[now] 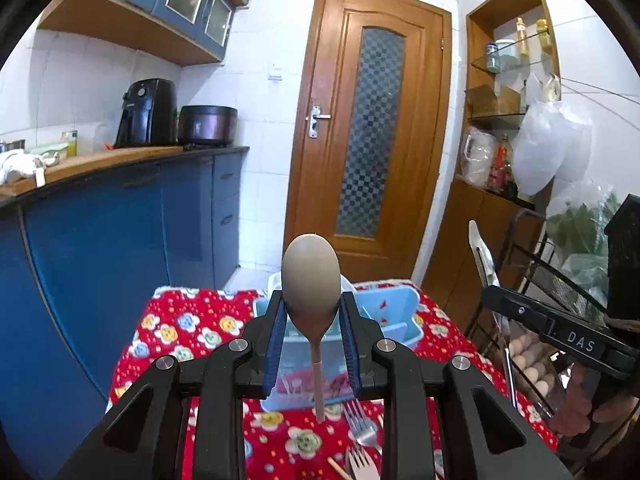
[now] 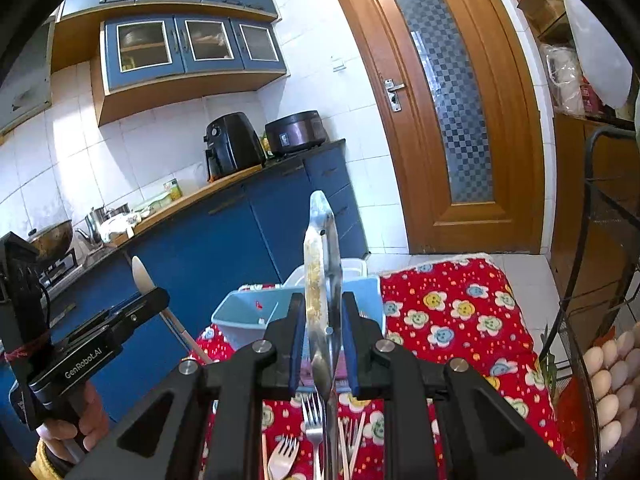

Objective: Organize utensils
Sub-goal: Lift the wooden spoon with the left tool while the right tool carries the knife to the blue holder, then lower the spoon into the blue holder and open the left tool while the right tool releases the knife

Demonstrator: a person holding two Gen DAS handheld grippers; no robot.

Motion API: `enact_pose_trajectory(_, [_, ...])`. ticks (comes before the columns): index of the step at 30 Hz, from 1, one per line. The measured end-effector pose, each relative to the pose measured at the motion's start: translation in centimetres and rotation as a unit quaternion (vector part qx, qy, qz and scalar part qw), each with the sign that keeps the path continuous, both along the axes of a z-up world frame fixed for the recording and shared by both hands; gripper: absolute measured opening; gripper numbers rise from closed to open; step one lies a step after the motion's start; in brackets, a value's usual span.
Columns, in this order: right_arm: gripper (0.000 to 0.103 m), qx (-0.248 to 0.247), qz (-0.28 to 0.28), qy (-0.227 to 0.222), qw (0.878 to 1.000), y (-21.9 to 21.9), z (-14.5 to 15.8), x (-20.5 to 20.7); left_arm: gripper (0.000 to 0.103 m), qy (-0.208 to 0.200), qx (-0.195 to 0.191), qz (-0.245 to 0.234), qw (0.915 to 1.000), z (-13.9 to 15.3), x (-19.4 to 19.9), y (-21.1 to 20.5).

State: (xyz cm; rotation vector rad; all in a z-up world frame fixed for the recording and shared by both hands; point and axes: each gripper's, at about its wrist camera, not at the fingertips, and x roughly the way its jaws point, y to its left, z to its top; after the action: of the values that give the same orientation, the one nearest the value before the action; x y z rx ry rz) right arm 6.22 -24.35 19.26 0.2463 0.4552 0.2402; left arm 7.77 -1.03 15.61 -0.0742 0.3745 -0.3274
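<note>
The blue utensil caddy (image 1: pixel 394 312) stands on the flowered red cloth (image 1: pixel 180 328), straight ahead of and below both tools. The left gripper (image 1: pixel 312 320) pinches a tan spoon (image 1: pixel 311 280) by its neck, bowl up and handle hanging down, its long axis near upright. The right gripper (image 2: pixel 322 332) clamps a metal peeler (image 2: pixel 322 264), also upright. Neither looks clearly nearer the caddy. Forks (image 2: pixel 312 420) lie on the cloth below. Readable writing: "DAS" on the right tool in the left view, "GenRobot.AI" on the left tool in the right view.

Beige spoon (image 1: pixel 311 276) upright between left gripper (image 1: pixel 312 330) fingers (image 1: pixel 276 340), above blue caddy (image 1: pixel 394 312).
</note>
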Motion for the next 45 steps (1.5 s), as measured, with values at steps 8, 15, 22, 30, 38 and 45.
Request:
enact_pose_trajectory(8, [0.02, 0.006, -0.01, -0.012, 1.0, -0.1, 1.3, 2.8, 0.027, -0.019, 0.008, 0.014, 0.9997, 1.8, 2.4, -0.3])
enact_pose_trajectory(15, [0.02, 0.001, -0.019, -0.032, 0.999, 0.0, 2.2, 5.3, 0.027, -0.041, 0.015, 0.024, 0.9988, 3.8, 4.3, -0.4])
enact_pose_trajectory(22, [0.02, -0.008, -0.027, -0.054, 0.998, 0.8, 2.7, 8.0, 0.027, -0.043, 0.017, 0.026, 0.9986, 4.5, 6.4, -0.5])
enact_pose_trajectory(30, [0.02, -0.011, -0.035, -0.076, 0.996, 1.7, 1.1, 10.4, 0.027, -0.038, 0.017, 0.026, 0.9988, 3.7, 7.7, -0.8])
enact_pose_trajectory(38, [0.02, -0.034, -0.049, -0.106, 0.993, 2.6, -0.9, 11.4, 0.027, -0.015, 0.026, 0.029, 0.9991, 1.2, 8.9, -1.6])
enact_pose_trajectory(45, [0.02, -0.06, -0.049, -0.103, 0.992, 3.4, -2.8, 11.4, 0.027, 0.008, 0.035, 0.029, 0.9989, -1.3, 9.9, -2.3])
